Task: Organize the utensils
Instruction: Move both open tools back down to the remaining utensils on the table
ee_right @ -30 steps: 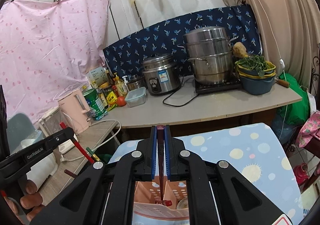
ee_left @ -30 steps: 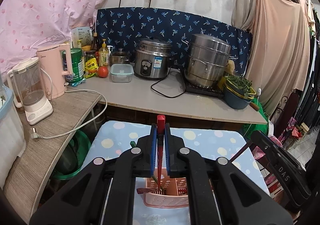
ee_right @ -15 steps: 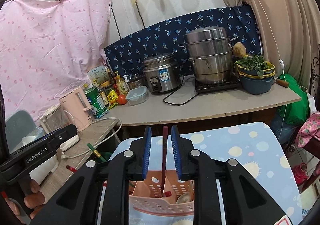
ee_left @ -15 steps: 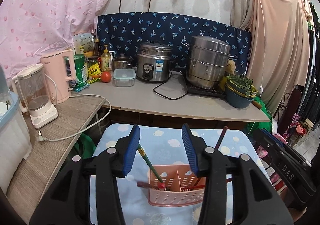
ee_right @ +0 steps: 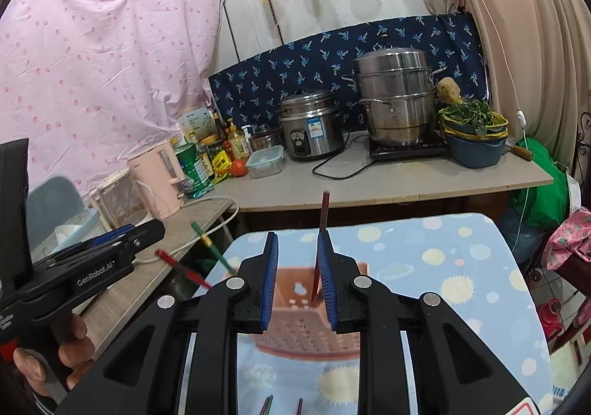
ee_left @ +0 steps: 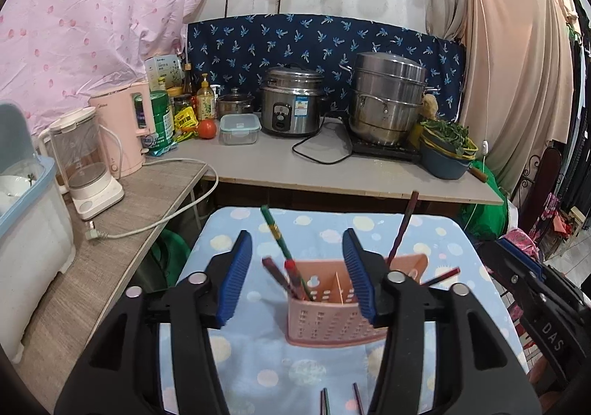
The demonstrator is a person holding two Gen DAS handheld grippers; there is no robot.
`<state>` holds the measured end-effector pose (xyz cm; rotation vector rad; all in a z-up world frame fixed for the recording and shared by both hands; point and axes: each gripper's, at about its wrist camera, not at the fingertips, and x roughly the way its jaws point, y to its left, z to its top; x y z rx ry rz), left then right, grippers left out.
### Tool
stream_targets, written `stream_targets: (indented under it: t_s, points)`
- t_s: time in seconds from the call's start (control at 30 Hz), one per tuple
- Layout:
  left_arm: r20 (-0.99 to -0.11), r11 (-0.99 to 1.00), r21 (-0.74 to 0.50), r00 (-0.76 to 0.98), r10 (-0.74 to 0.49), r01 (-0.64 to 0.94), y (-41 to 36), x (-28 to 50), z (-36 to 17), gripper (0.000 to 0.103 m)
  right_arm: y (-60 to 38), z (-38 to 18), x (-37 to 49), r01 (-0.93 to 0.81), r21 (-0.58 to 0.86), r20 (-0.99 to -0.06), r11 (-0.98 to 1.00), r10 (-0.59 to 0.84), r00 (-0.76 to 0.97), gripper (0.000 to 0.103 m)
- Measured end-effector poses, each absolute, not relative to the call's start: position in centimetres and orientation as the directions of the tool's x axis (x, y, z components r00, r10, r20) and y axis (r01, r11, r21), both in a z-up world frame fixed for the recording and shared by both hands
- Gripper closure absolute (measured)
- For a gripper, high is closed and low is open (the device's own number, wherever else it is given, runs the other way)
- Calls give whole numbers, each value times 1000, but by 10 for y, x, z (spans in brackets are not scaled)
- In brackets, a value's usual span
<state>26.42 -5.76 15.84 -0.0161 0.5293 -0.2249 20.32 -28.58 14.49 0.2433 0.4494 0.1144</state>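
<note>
A pink perforated utensil basket [ee_left: 332,319] stands on the blue spotted table [ee_left: 258,370]; it also shows in the right wrist view [ee_right: 306,330]. Several chopsticks stand in it: a green one [ee_left: 280,245], red ones [ee_left: 293,276] on the left side, a dark one [ee_left: 402,230] on the right. My left gripper [ee_left: 297,276] is open and empty, just above and behind the basket. My right gripper [ee_right: 297,282] is open; a dark red chopstick [ee_right: 321,241] stands free in the basket beside its right finger. More chopstick ends [ee_left: 341,402] lie on the table near me.
A grey counter [ee_left: 332,171] behind the table holds a rice cooker [ee_left: 291,106], steamer pot [ee_left: 388,97], bowl of greens [ee_left: 445,152], kettle [ee_left: 123,130] and bottles. A blender [ee_left: 85,163] and a loose cord [ee_left: 155,215] sit on the wooden side shelf at left.
Both grippers opened and let their chopsticks drop into the basket. Both pulled back and up, away from the basket.
</note>
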Motion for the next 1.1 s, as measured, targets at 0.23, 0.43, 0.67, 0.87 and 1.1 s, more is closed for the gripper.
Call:
stream_targets:
  t_s: [0.23,0.43,0.67,0.87,1.1]
  points:
    - [-533,977,-17,825,-188,211,-56,230,135,50,-271,117,163,-71,206,-475,976,163,865,81]
    - [-578,978,21,800,-159,209,-55,203,107,50,-266,95,133,-79,208,-519,975,179,836,81]
    - [-627,978,30,766,-143,206,-51,177,76,50,-261,64,103,-60,224,-576,973,182,797,81]
    - [-666,981,39,736,-118,193,-42,153,44,50,-256,28,71,-29,183,-630,983,140,764,81]
    - [-737,984,14,667,-108,175,-33,129,-1,50,-247,-21,38,-8,179,-706,984,134,696,81]
